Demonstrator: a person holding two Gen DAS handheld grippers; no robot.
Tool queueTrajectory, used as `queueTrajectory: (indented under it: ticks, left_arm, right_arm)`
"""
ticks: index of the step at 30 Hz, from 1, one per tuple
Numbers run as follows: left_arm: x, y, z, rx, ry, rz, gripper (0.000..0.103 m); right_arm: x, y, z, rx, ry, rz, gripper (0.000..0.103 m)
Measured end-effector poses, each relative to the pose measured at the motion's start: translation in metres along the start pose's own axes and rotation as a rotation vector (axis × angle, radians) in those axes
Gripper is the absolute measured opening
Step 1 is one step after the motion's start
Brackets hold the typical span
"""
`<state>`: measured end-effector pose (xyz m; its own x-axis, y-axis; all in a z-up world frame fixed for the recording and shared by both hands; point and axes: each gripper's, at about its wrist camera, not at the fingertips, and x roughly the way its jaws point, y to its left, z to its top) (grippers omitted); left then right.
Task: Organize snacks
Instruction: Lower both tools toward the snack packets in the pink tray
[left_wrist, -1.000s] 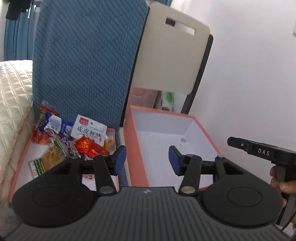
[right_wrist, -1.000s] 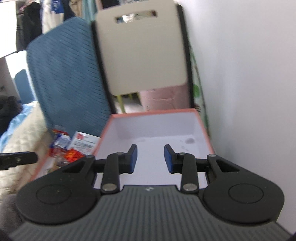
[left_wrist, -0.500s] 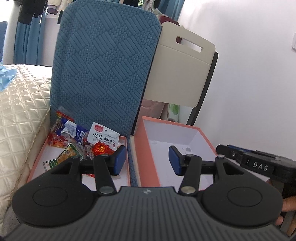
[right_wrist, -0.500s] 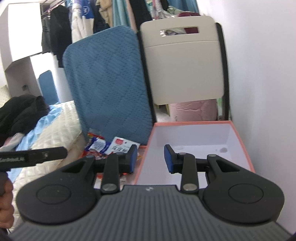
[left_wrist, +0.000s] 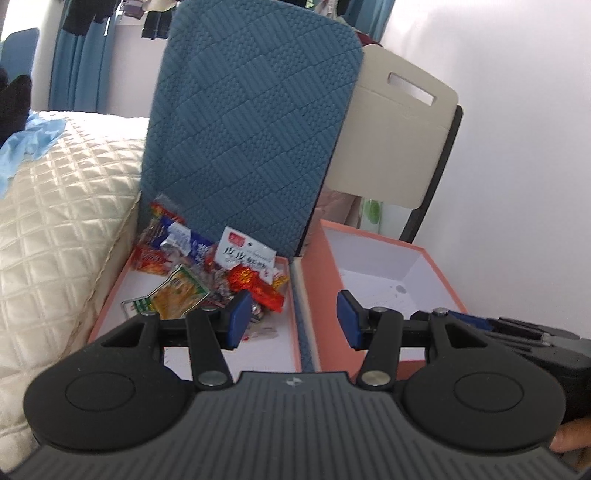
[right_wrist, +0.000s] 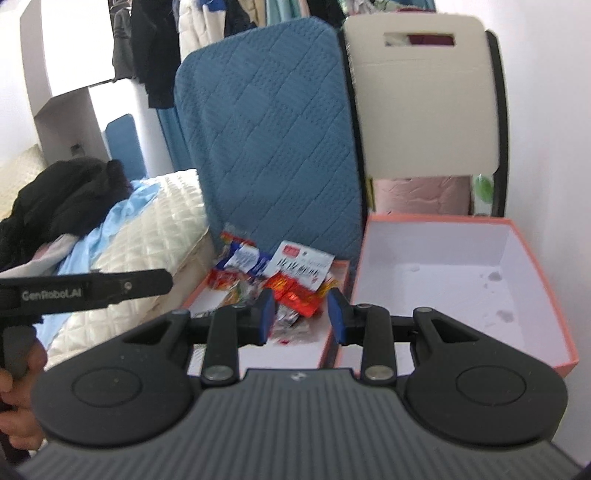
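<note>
A pile of snack packets (left_wrist: 207, 266) lies at the back of a shallow orange-rimmed tray (left_wrist: 291, 295); the packets also show in the right wrist view (right_wrist: 291, 277). A white packet with red label (left_wrist: 246, 254) leans on top. Beside it on the right stands an empty orange box with white inside (left_wrist: 384, 273), also in the right wrist view (right_wrist: 461, 280). My left gripper (left_wrist: 291, 325) is open and empty, held back above the gap between tray and box. My right gripper (right_wrist: 300, 315) is open and empty, over the tray's right edge.
A blue quilted cushion (left_wrist: 243, 129) stands upright behind the tray, and a beige chair back (left_wrist: 395, 140) behind the box. A cream quilted bed (left_wrist: 55, 221) lies to the left with dark clothes (right_wrist: 62, 199) on it. A white wall (left_wrist: 517, 147) is close on the right.
Both grippers have pulled back and up from the empty box. The right gripper has swung left, so the snack tray now sits between its fingers. Both stay open.
</note>
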<state>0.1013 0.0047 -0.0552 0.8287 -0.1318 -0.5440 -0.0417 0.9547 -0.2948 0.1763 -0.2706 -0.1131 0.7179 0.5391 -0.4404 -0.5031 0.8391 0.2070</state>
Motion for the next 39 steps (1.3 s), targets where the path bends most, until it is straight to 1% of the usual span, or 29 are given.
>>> queueTrajectory:
  ticks: [5, 9, 13, 15, 17, 20, 24, 27, 29, 31, 35, 37, 38, 39]
  left_arm:
    - [-0.004, 0.018, -0.010, -0.017, 0.017, 0.020, 0.057]
    - [-0.002, 0.037, -0.015, -0.034, 0.031, 0.053, 0.057]
    - [0.006, 0.054, -0.016, -0.046, 0.043, 0.087, 0.057]
    - [0.011, 0.061, -0.015, -0.054, 0.048, 0.093, 0.057]
    - [0.015, 0.068, -0.014, -0.060, 0.049, 0.099, 0.063]
    - [0.028, 0.078, -0.015, -0.073, 0.063, 0.107, 0.063]
    - [0.050, 0.090, -0.016, -0.078, 0.102, 0.125, 0.063]
    - [0.069, 0.097, -0.016, -0.074, 0.131, 0.136, 0.067]
    - [0.082, 0.101, -0.014, -0.061, 0.153, 0.156, 0.070]
    - [0.095, 0.107, -0.012, -0.052, 0.168, 0.160, 0.073]
    - [0.122, 0.118, -0.009, -0.038, 0.208, 0.174, 0.074]
    - [0.135, 0.123, -0.008, -0.032, 0.224, 0.177, 0.074]
    - [0.141, 0.126, -0.008, -0.032, 0.233, 0.176, 0.074]
    - [0.147, 0.128, -0.008, -0.030, 0.242, 0.176, 0.074]
  right_arm:
    - [0.011, 0.018, -0.013, 0.008, 0.047, 0.022, 0.035]
    - [0.020, 0.030, -0.023, 0.001, 0.086, 0.028, 0.035]
    - [0.031, 0.037, -0.025, 0.000, 0.111, 0.031, 0.035]
    - [0.037, 0.040, -0.026, -0.007, 0.122, 0.035, 0.035]
    - [0.044, 0.041, -0.025, -0.010, 0.132, 0.038, 0.035]
    - [0.058, 0.041, -0.023, -0.018, 0.144, 0.032, 0.035]
    - [0.076, 0.040, -0.017, -0.025, 0.158, 0.036, 0.035]
    - [0.093, 0.038, -0.014, -0.035, 0.171, 0.042, 0.035]
    - [0.105, 0.040, -0.011, -0.060, 0.172, 0.040, 0.035]
    - [0.118, 0.037, -0.006, -0.048, 0.184, 0.043, 0.035]
    - [0.145, 0.031, 0.001, -0.024, 0.212, 0.042, 0.036]
    - [0.159, 0.029, 0.004, -0.019, 0.222, 0.043, 0.045]
    - [0.166, 0.028, 0.005, -0.017, 0.224, 0.047, 0.053]
    - [0.171, 0.028, 0.006, -0.016, 0.224, 0.054, 0.058]
